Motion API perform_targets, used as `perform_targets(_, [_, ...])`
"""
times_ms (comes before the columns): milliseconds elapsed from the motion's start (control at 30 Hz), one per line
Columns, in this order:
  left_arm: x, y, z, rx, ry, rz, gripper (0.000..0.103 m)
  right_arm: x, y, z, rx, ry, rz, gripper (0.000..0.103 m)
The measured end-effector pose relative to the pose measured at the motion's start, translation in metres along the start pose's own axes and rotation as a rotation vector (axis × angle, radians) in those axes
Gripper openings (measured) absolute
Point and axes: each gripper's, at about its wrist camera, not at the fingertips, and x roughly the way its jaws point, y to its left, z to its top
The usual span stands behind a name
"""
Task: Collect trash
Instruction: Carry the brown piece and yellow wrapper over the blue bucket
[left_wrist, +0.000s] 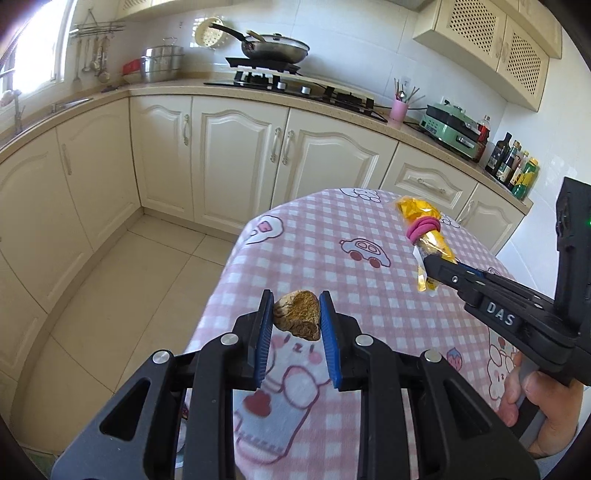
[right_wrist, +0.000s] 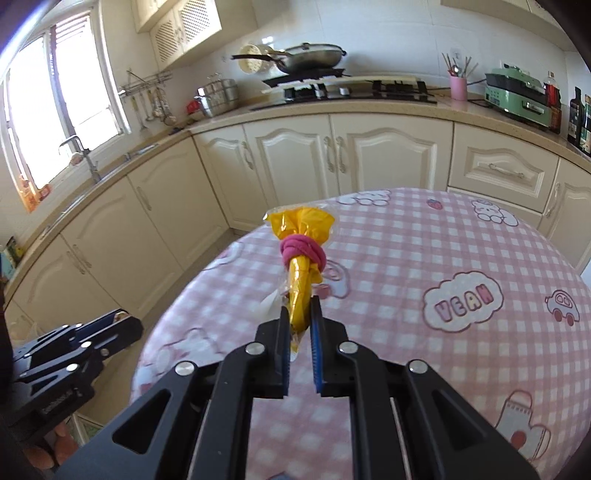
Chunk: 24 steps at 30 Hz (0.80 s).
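Between the left gripper (left_wrist: 295, 304) jaws, a brown scrap (left_wrist: 297, 315).

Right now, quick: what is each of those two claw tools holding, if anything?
Left gripper: closed on a brown, crumpled lump of food scrap.
Right gripper: closed on a yellow plastic wrapper tied with a pink band.

2 grippers: left gripper (left_wrist: 295, 314), right gripper (right_wrist: 300, 317). 1 brown food scrap (left_wrist: 297, 319). 1 yellow wrapper (right_wrist: 301, 266), 1 pink band (right_wrist: 303, 253) around it. 1 checked tablecloth (right_wrist: 424, 258). 1 frying pan (left_wrist: 275, 48). 1 steel pot (left_wrist: 162, 62). 1 pink utensil cup (left_wrist: 399, 110). 1 green appliance (left_wrist: 452, 131). Bottles (left_wrist: 511, 166): several, exact count unclear.
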Motion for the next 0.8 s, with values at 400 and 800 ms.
perform_targets(400, [-0.073, 0.049, -0.045, -0.06, -0.077, 0.073, 0.023, -0.052, 0.1, -0.036, -0.082, -0.042, 0.151, 0.009])
perform_targets(800, [-0.108, 0.127, -0.105, -0.179, -0.069, 0.186, 0.023, -0.036, 0.207, -0.091, -0.18, 0.061, 0.288, 0.009])
